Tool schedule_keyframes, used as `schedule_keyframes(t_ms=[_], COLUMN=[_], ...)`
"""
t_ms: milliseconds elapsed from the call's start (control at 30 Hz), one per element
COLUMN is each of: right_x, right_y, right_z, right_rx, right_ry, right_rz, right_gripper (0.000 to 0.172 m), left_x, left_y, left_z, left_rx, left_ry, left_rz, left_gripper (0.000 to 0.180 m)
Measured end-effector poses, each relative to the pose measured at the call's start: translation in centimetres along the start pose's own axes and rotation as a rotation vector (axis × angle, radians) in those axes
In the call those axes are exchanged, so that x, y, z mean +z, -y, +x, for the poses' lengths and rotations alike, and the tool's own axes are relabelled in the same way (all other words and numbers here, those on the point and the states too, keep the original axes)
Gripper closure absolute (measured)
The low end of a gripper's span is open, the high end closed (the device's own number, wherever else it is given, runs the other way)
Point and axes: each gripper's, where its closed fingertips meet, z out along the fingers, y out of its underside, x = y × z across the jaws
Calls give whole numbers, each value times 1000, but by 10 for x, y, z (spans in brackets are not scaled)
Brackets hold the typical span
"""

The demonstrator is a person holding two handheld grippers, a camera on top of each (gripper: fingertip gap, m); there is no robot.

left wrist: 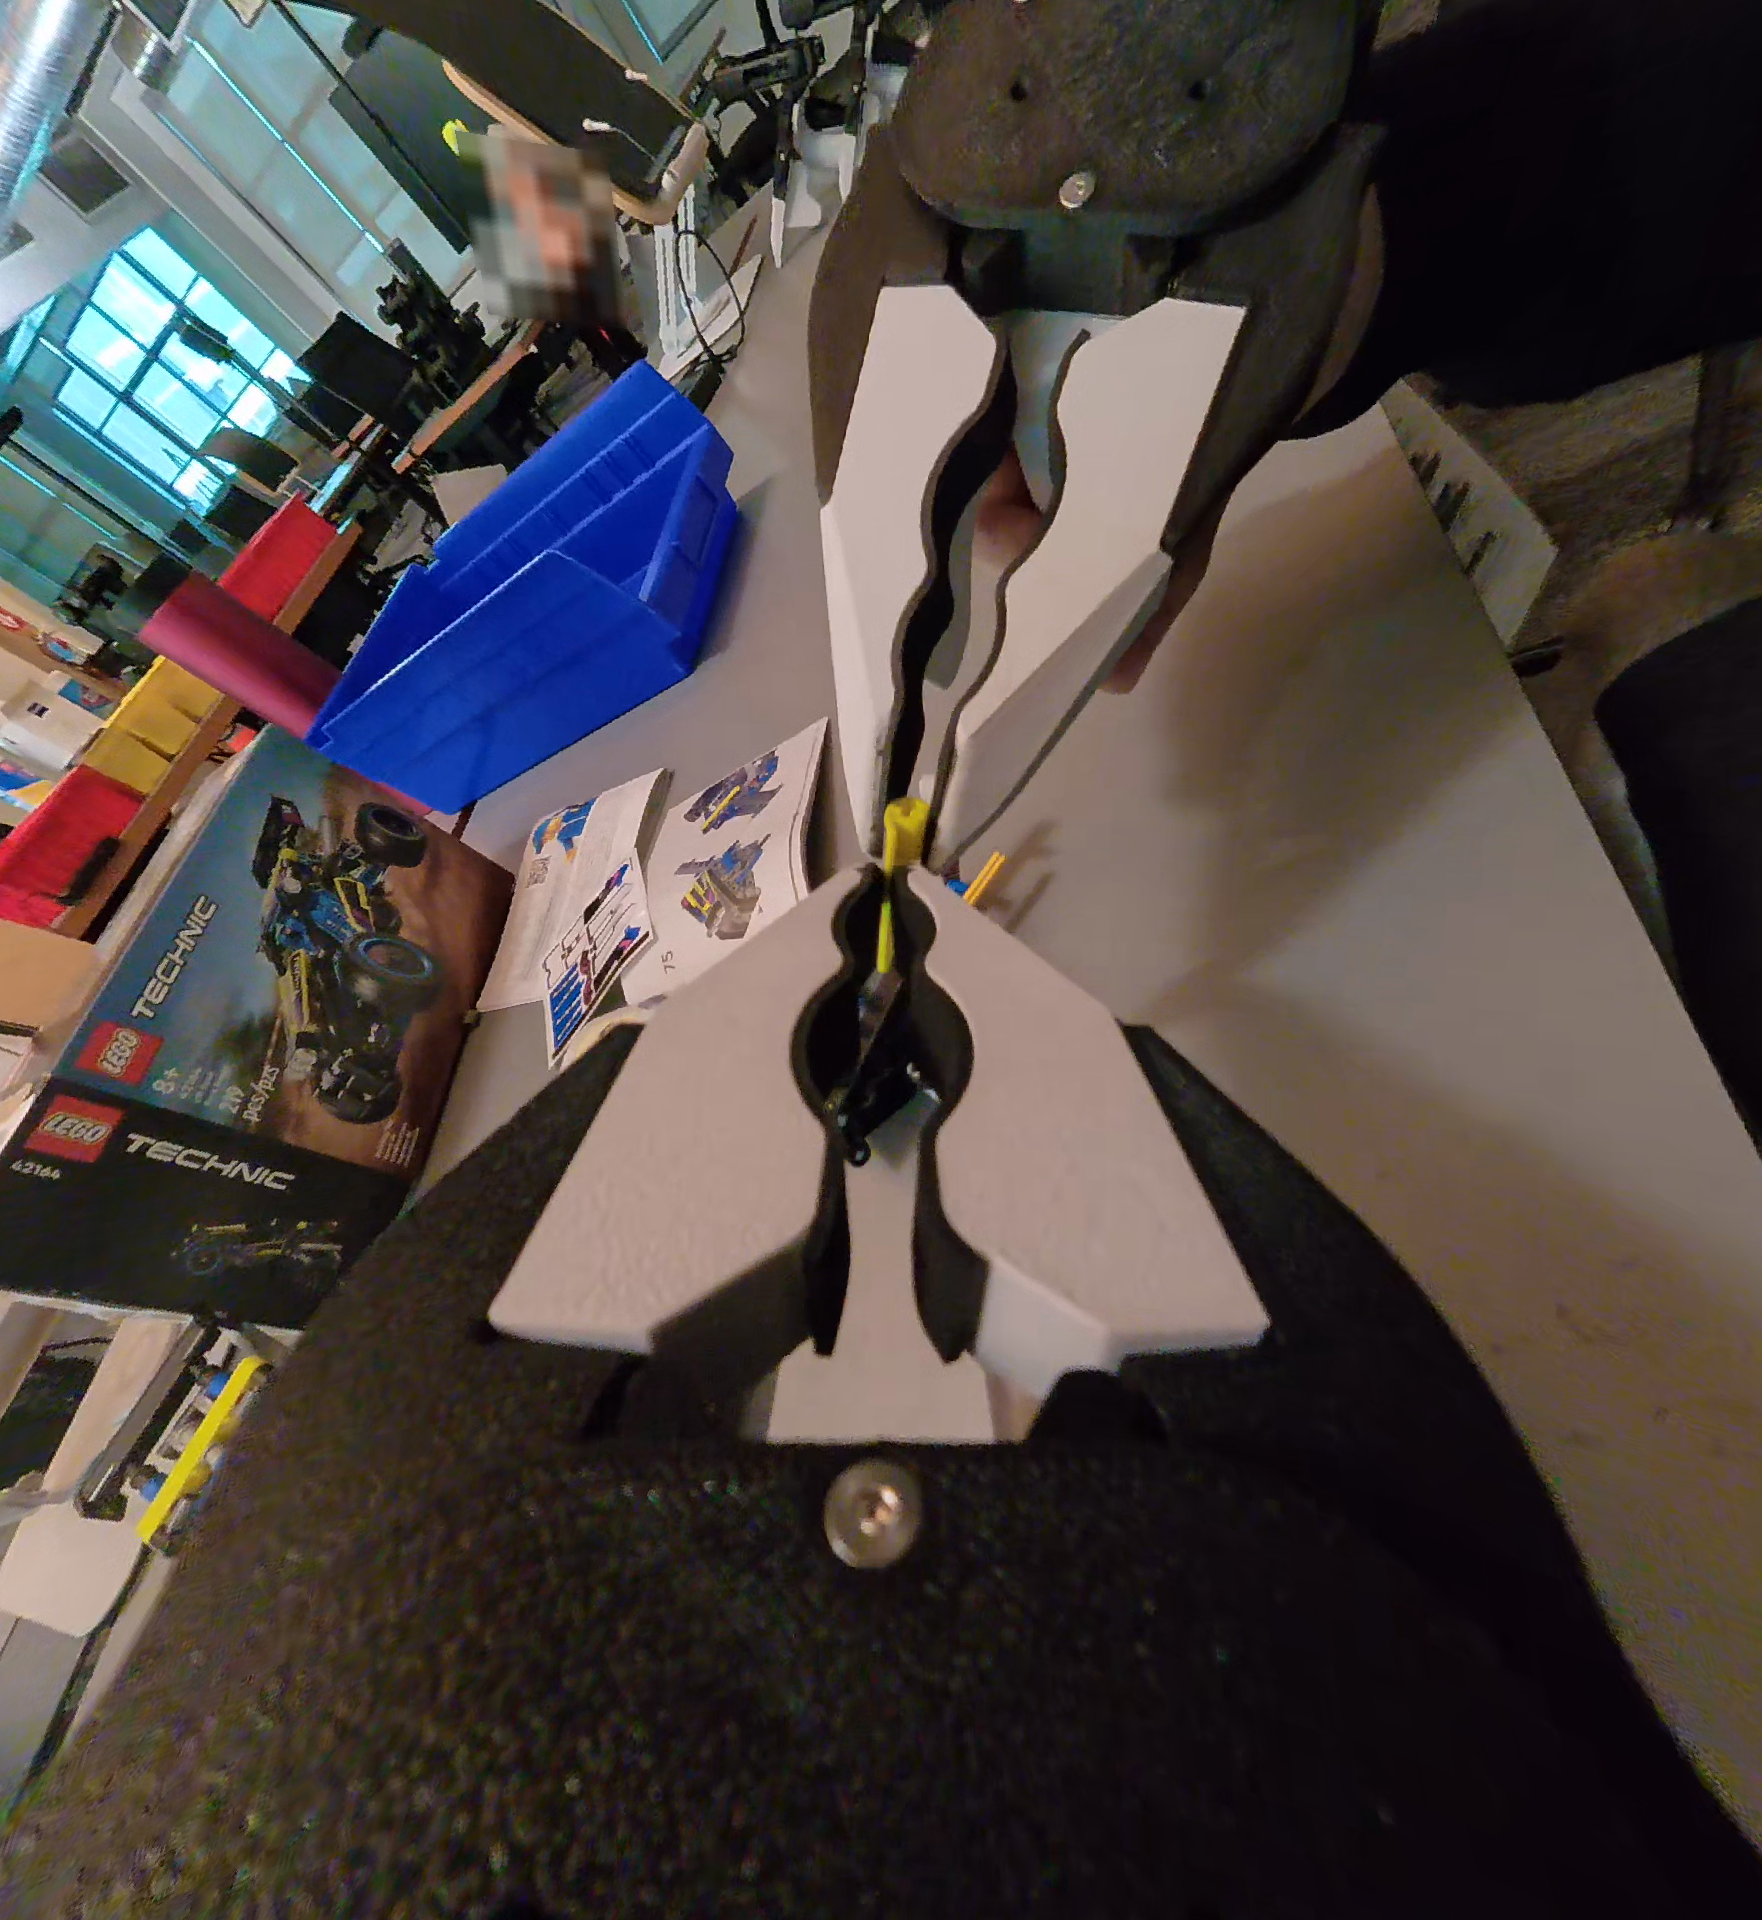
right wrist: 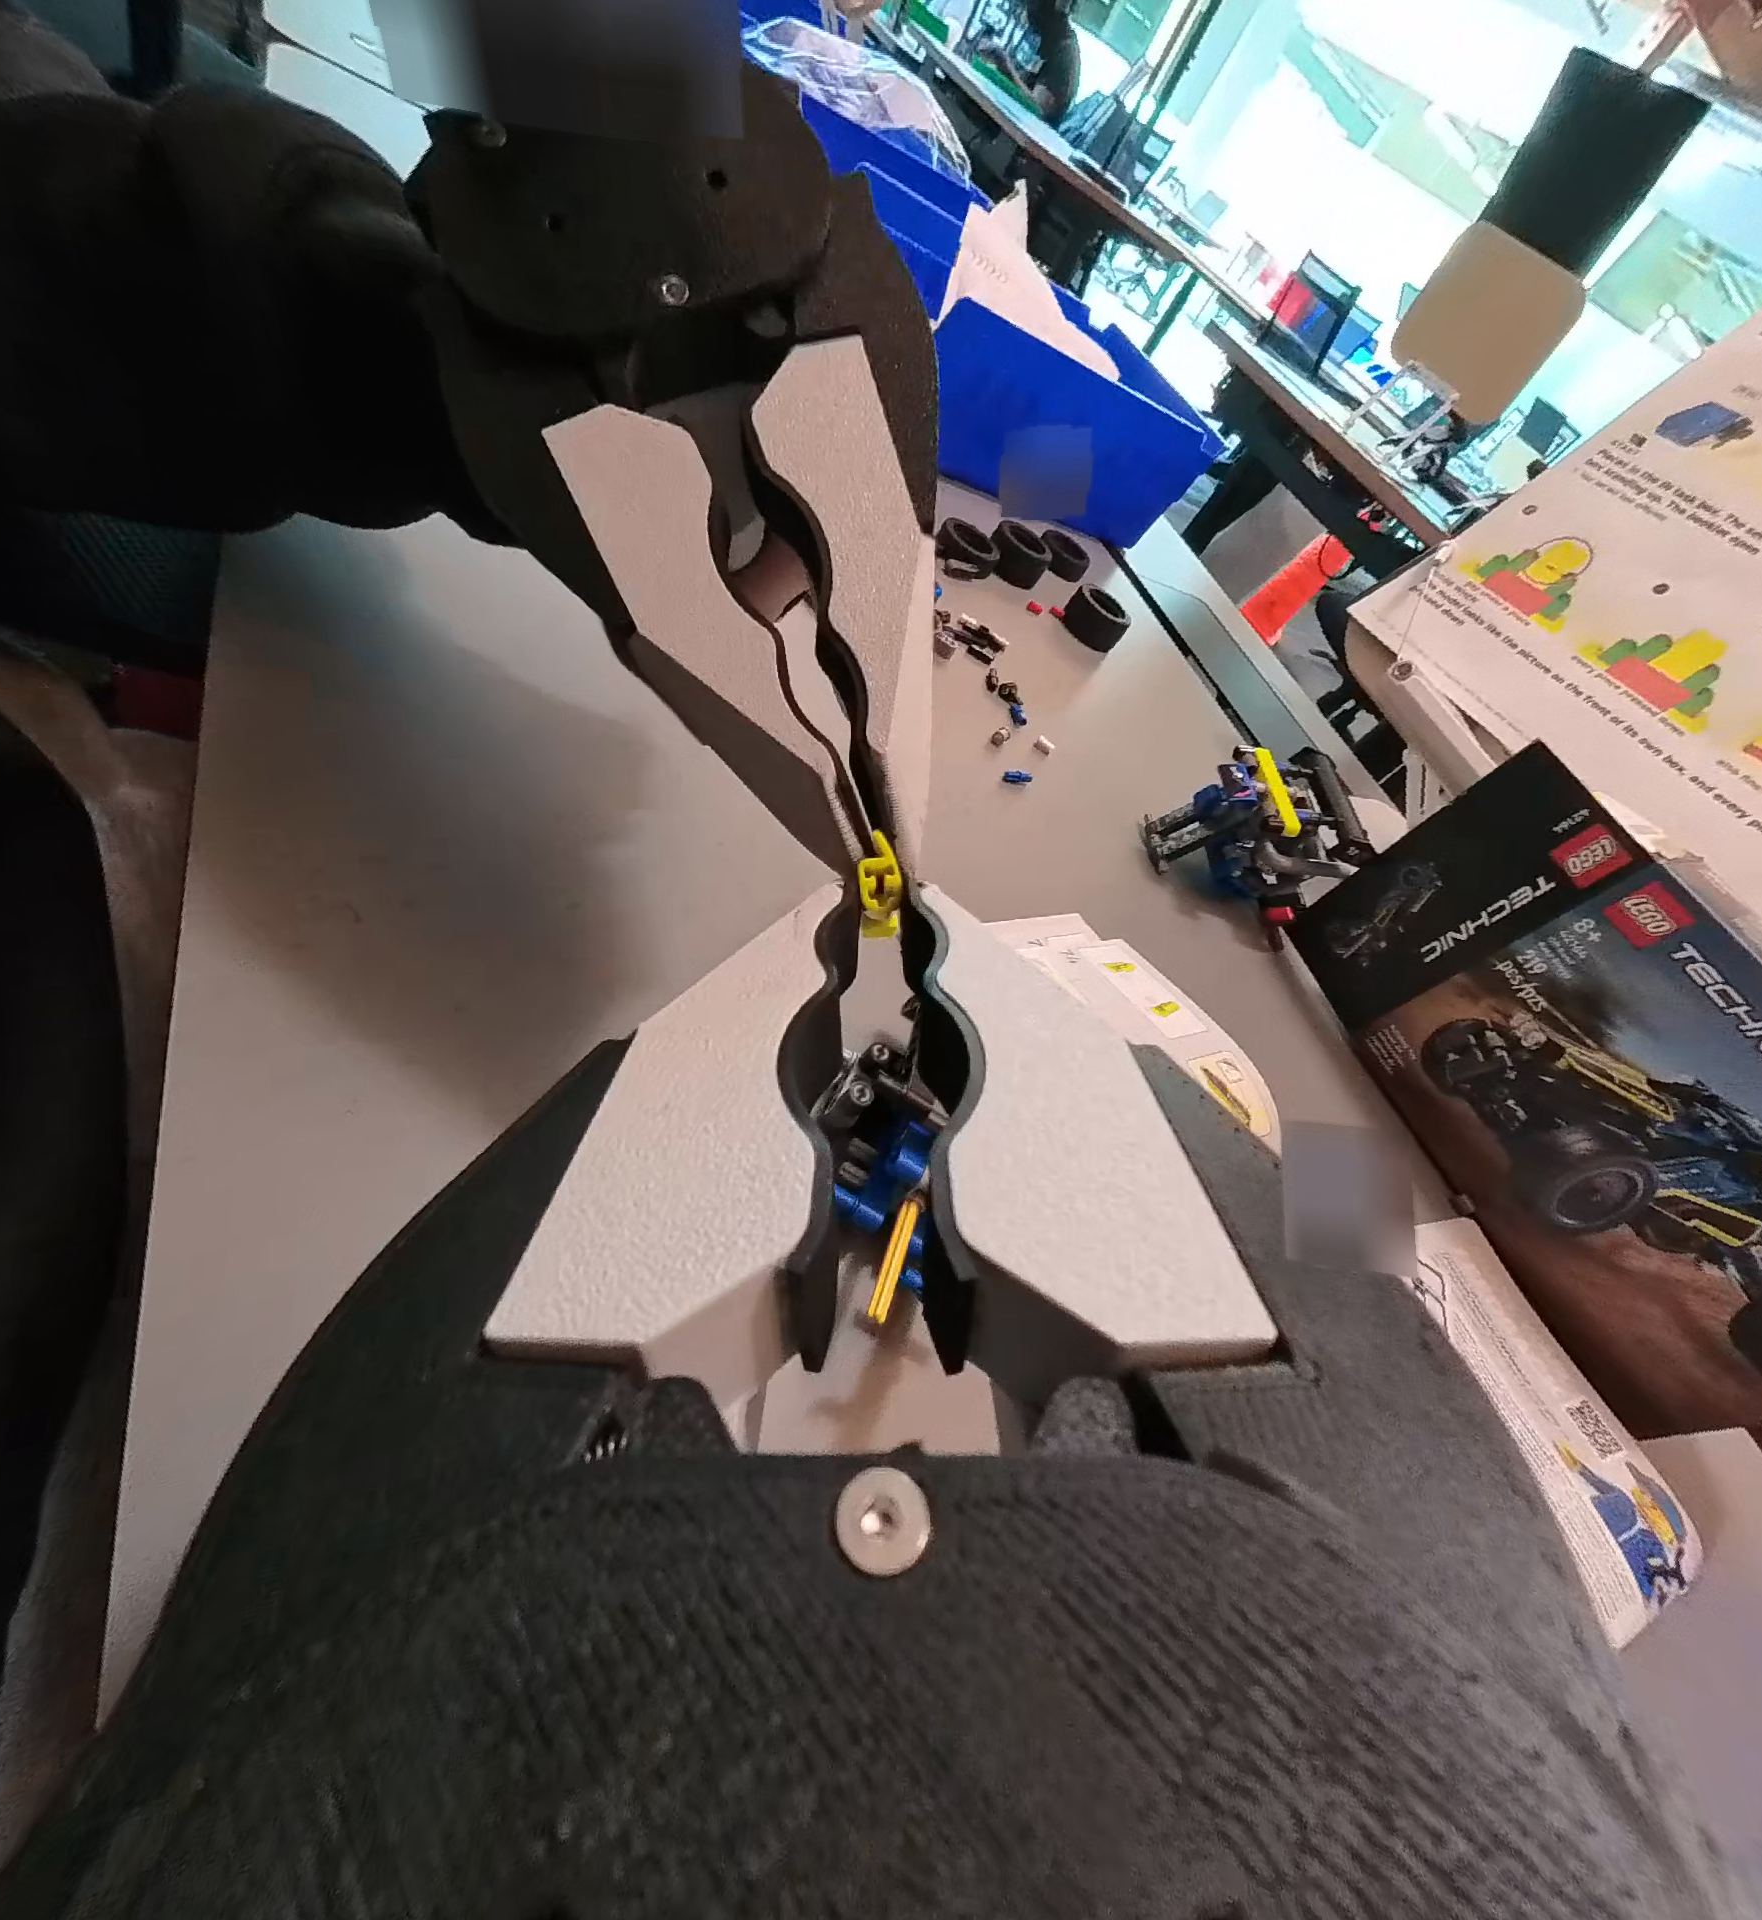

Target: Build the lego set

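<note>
My two grippers meet tip to tip above the grey table [left wrist: 1324,831]. A small yellow connector piece [left wrist: 903,826] sits between them; it also shows in the right wrist view [right wrist: 875,881]. My left gripper [left wrist: 889,878] is shut on its thin end. My right gripper [right wrist: 879,914] is shut on its thicker end. In the left wrist view the right gripper [left wrist: 908,821] comes down from the top. In the right wrist view the left gripper [right wrist: 882,831] comes down from the top left. A small black and blue assembly with a yellow axle [right wrist: 887,1153] lies on the table under my right gripper.
A blue bin [left wrist: 544,603] and an open instruction booklet [left wrist: 648,883] lie left of the grippers. The set's box [right wrist: 1604,1039], a partly built blue and black model [right wrist: 1251,821], black tyres [right wrist: 1022,551] and several small loose pieces [right wrist: 1002,707] lie to the right. Left and right tips are no more than a few centimetres apart.
</note>
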Motion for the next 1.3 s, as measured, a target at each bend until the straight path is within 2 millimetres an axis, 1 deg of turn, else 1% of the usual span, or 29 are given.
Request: schedule_keyframes(t_ms=[133, 167, 200, 267, 300, 367, 400, 433, 467, 533, 567, 633, 700, 833, 1000, 1167, 1300], right_x=[-1, -3, -5, -12, -13, -9, -5, -1, 3, 10, 13, 18, 22, 24, 27, 27, 27], right_y=[-3, -7, -13, -25, -29, -39, -44, -49, -55, -67, -70, -68, -68, -70, -71, -71, -72], right_z=[6, 9, 13, 29, 35, 36, 36, 37, 37, 38, 36, 33, 31, 30, 22, 21, 20], right_rx=[43, 74, 112, 197, 249, 375, 428, 466, 488, 512, 516, 527, 563, 605, 587, 586, 640], right_ry=[-22, -26, -30, -78, -83, -24, 3, 17, 30, 41, 56, 82, 102, 127, 154, 155, 172], right_rz=[-22, -50, -86, -135, -141, -153, -165, -179, -196, -237, -248, -232, -222, -209, -217, -212, -199], right_gripper=[167, 160, 149, 137, 125, 110, 100, 95, 93, 88, 88, 91, 96, 109, 121, 122, 121], left_x=[1, 0, 0, 0, 1, 5, 7, 10, 14, 20, 21, 22, 25, 30, 32, 32, 32], left_y=[-2, -4, -7, -15, -20, -30, -33, -34, -36, -39, -41, -45, -46, -50, -53, -53, -52], left_z=[-6, -8, -11, -15, -16, -18, -17, -17, -14, -11, -12, -16, -13, -8, -8, -7, -7], left_rx=[45, 79, 120, 211, 268, 409, 484, 538, 560, 531, 512, 487, 442, 418, 389, 394, 393], left_ry=[68, 105, 146, 234, 276, 357, 388, 409, 406, 396, 398, 408, 385, 367, 368, 379, 401], left_rz=[-15, -29, -51, -99, -130, -199, -228, -251, -268, -279, -285, -298, -279, -280, -276, -272, -274], left_gripper=[180, 180, 180, 180, 180, 180, 180, 180, 180, 180, 180, 180, 180, 180, 180, 180, 180])
